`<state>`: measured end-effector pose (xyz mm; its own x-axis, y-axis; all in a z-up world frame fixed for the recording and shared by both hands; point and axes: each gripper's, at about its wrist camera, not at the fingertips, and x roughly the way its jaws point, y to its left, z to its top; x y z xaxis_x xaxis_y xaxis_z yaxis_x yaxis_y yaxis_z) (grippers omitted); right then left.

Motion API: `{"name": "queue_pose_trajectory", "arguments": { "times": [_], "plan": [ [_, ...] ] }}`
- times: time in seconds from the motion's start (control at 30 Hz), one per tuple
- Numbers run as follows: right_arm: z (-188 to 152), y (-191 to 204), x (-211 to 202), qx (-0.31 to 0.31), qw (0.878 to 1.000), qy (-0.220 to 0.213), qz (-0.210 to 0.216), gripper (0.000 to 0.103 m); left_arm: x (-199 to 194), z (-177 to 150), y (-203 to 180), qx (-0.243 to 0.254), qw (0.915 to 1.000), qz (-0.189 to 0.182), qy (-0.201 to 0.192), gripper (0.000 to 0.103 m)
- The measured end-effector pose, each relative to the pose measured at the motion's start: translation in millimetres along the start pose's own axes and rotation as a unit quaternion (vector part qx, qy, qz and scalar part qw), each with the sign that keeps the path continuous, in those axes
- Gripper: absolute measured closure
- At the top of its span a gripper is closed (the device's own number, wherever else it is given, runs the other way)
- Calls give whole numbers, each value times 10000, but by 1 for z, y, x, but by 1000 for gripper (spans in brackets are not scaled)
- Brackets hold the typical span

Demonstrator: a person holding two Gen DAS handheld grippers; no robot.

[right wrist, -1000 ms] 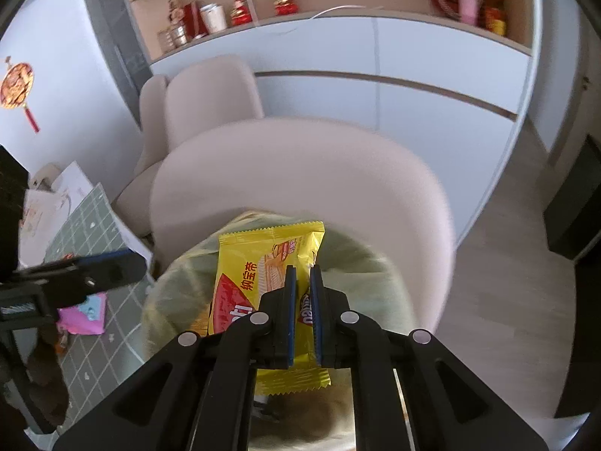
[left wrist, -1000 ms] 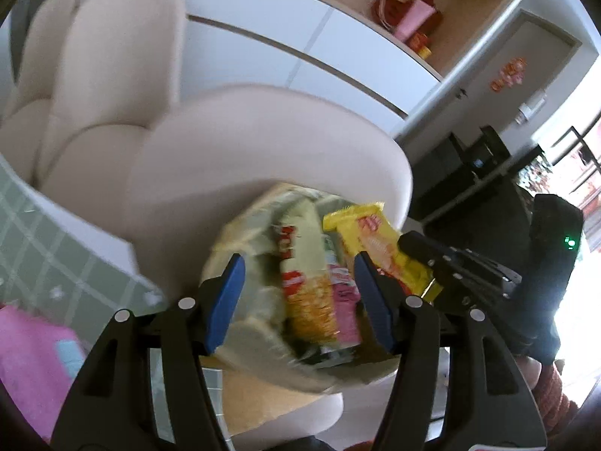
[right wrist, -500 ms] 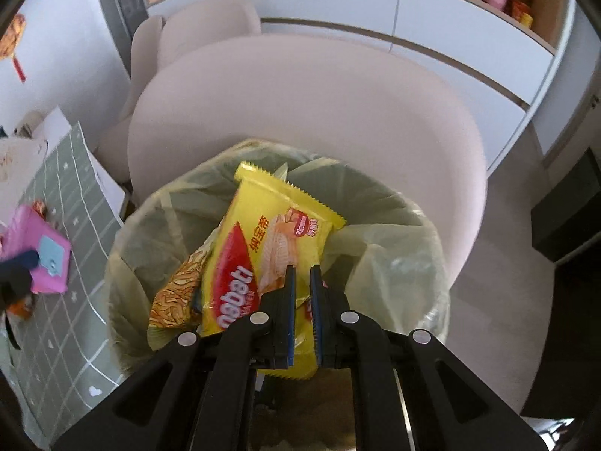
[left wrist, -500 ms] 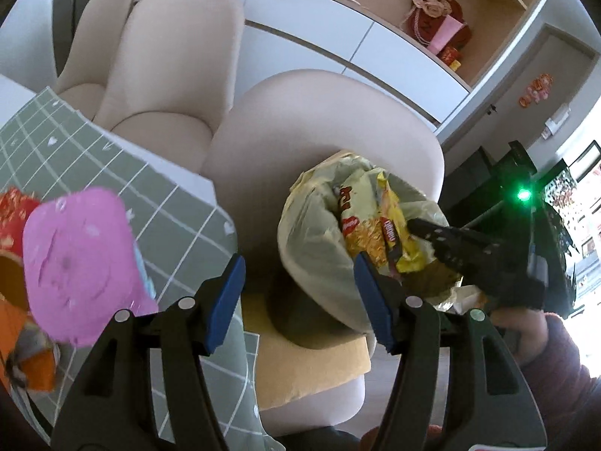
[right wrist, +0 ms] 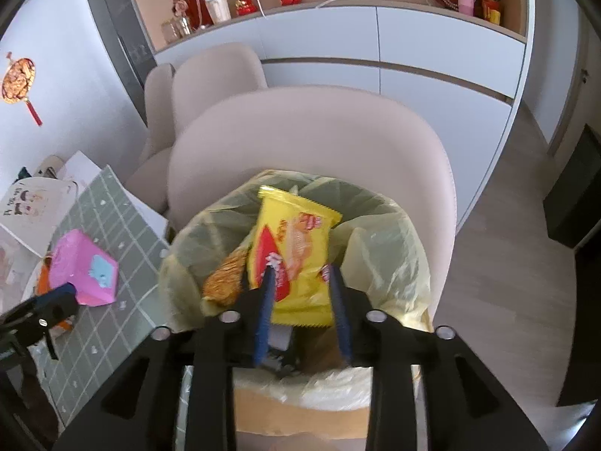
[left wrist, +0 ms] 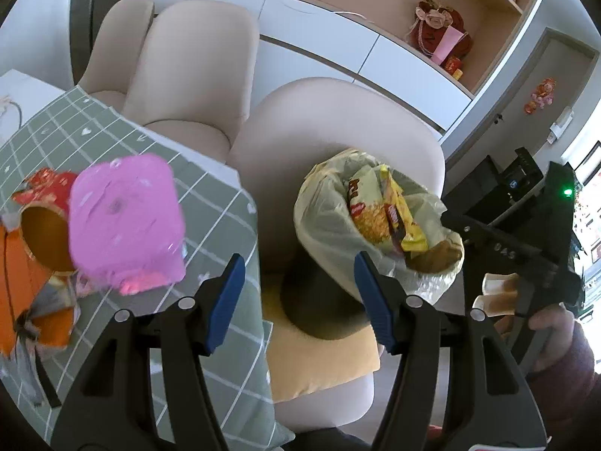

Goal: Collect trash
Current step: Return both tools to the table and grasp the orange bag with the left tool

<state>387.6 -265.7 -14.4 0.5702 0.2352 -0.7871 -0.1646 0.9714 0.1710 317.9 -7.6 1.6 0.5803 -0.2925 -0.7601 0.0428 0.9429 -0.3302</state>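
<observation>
A bin lined with a pale yellow-green bag [right wrist: 390,236] [left wrist: 319,210] stands on a beige chair seat. A yellow wafer wrapper [right wrist: 296,251] [left wrist: 403,210] lies in its mouth beside an orange snack packet [right wrist: 225,278]. My right gripper [right wrist: 300,274] hangs over the bin with its jaws opening; the wrapper sits between the blue pads, free of them. My left gripper [left wrist: 298,282] is open and empty, between the table edge and the bin. A pink tissue pack [left wrist: 124,218] [right wrist: 84,268] lies on the green checked tablecloth [left wrist: 210,203].
Red and orange wrappers [left wrist: 33,233] lie left of the pink pack. Two beige chairs [left wrist: 195,64] stand behind, with white cabinets [right wrist: 413,45] and shelves of ornaments beyond. A hand [left wrist: 544,323] holds the right gripper. Wooden floor [right wrist: 499,248] runs at the right.
The right gripper's jaws have parted and let go of the yellow wrapper, which now lies in the bin. The left gripper has swung left, bringing the table and pink pack into view.
</observation>
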Motion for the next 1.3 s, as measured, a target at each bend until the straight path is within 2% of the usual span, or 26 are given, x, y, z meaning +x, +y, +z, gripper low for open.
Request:
{"name": "queue_pose_trajectory", "arguments": {
  "times": [0.07,0.13,0.2,0.27,0.37,0.5,0.67,0.77,0.9,1.1,1.13,1.2,1.3],
  "plan": [
    [-7,11,-9,-56,9998,-150,137,69,-10,-9,8,-72,10000,48,-45,46],
    [-12,25,-13,-192,9993,-212,254,61,-21,-18,17,-140,9998,98,-106,46],
    [-19,48,-15,-409,9980,-87,481,61,-36,-26,28,-178,9994,169,-247,46],
    [-26,69,-20,-605,9965,-136,556,61,-58,-38,43,-230,9979,333,-510,46],
    [-36,108,-21,-907,9925,-153,807,61,-95,-56,73,-495,9922,633,-957,46],
    [-50,148,-12,-1163,9876,23,1058,61,-131,-73,119,-1064,9790,1093,-1355,46],
    [-72,182,3,-1435,9829,303,1110,61,-134,-78,181,-1663,9672,1466,-1239,46],
    [-86,199,9,-1567,9816,433,1003,61,-126,-71,211,-1925,9642,1470,-1080,46],
    [-96,205,11,-1571,9821,477,927,61,-108,-53,236,-1984,9642,1502,-915,46],
    [-110,198,14,-1591,9826,642,706,61,-74,-36,249,-1740,9703,1575,-578,46],
    [-111,196,15,-1562,9828,682,705,61,-68,-36,250,-1758,9717,1505,-473,51],
    [-112,194,16,-1502,9833,733,722,61,-63,-38,250,-1749,9719,1538,-337,80],
    [-111,195,17,-1478,9828,747,821,61,-63,-46,242,-1581,9751,1540,-228,94]
  ]
}}
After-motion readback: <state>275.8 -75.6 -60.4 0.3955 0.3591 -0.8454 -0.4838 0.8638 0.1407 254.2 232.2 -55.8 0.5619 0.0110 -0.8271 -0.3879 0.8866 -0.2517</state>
